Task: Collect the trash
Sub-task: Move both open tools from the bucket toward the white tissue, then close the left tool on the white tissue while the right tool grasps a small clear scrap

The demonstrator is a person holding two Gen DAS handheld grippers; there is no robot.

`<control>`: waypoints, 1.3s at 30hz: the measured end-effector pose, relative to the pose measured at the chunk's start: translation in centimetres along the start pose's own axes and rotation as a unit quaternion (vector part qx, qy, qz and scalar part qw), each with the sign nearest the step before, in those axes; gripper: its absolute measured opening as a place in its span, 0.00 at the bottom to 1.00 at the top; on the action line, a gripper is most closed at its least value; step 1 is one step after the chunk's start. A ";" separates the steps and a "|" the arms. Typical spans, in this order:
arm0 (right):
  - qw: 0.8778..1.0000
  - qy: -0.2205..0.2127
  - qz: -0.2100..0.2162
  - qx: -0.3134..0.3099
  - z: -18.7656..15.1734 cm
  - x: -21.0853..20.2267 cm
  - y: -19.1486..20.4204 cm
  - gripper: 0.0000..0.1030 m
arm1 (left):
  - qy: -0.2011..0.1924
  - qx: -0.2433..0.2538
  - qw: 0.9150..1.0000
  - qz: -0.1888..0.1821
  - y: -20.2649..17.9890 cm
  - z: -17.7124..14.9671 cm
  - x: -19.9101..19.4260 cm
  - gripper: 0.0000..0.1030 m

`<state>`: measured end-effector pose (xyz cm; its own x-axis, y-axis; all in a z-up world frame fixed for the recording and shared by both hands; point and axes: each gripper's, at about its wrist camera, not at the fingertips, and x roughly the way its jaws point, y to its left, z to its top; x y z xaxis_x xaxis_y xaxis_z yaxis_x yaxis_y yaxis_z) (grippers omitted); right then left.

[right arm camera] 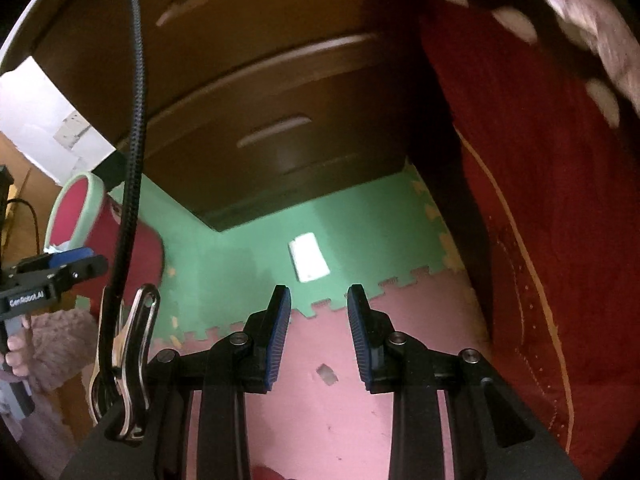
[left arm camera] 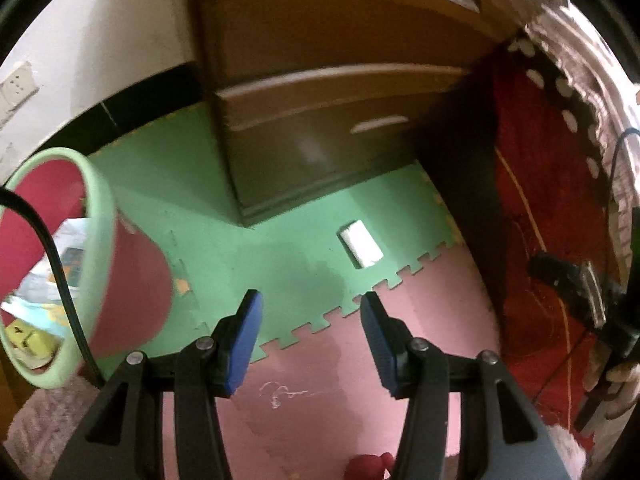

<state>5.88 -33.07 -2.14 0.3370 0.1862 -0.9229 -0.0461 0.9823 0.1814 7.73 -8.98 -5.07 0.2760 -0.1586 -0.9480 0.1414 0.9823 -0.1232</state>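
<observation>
White paper scrap [right arm camera: 309,257]: flat on green floor mat [right arm camera: 248,248], twelve o'clock of right gripper [right arm camera: 319,334]; jaws spread, empty, aimed for pickup. Left gripper [left arm camera: 312,344]: spread, empty. Trash bin [left arm camera: 96,240], nine o'clock, ready to receive.

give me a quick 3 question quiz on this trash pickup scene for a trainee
1. True or false: the white scrap lies on the pink mat.
2. What is between the right gripper jaws? A) the scrap B) nothing C) a cable
3. What colour is the rim of the bin that holds paper trash?

Key
1. False, it lies on the green mat.
2. B, the jaws stand apart and empty.
3. Light green.
</observation>
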 end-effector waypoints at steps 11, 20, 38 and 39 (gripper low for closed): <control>0.999 0.051 0.002 0.000 -6.0 7.0 -2.0 0.30 | 0.034 0.031 0.999 -0.004 -4.0 -0.1 7.2 0.52; 0.993 0.111 0.025 -0.021 -10.8 13.3 -1.4 0.30 | 0.062 0.033 0.997 -0.010 -4.8 -1.4 12.3 0.52; 0.989 0.141 0.038 -0.011 -15.2 20.7 -0.4 0.30 | 0.106 0.019 0.994 0.000 -3.7 -2.9 19.0 0.52; 0.990 0.140 0.036 -0.008 -15.4 21.0 -0.5 0.30 | 0.107 0.020 0.994 -0.001 -3.9 -2.8 19.3 0.52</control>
<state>-1.47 -29.33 -26.83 0.0593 0.2516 -0.9660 -0.0768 0.9660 0.2469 9.87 -15.63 -23.67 0.0680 -0.1323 -0.9889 0.1807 0.9764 -0.1182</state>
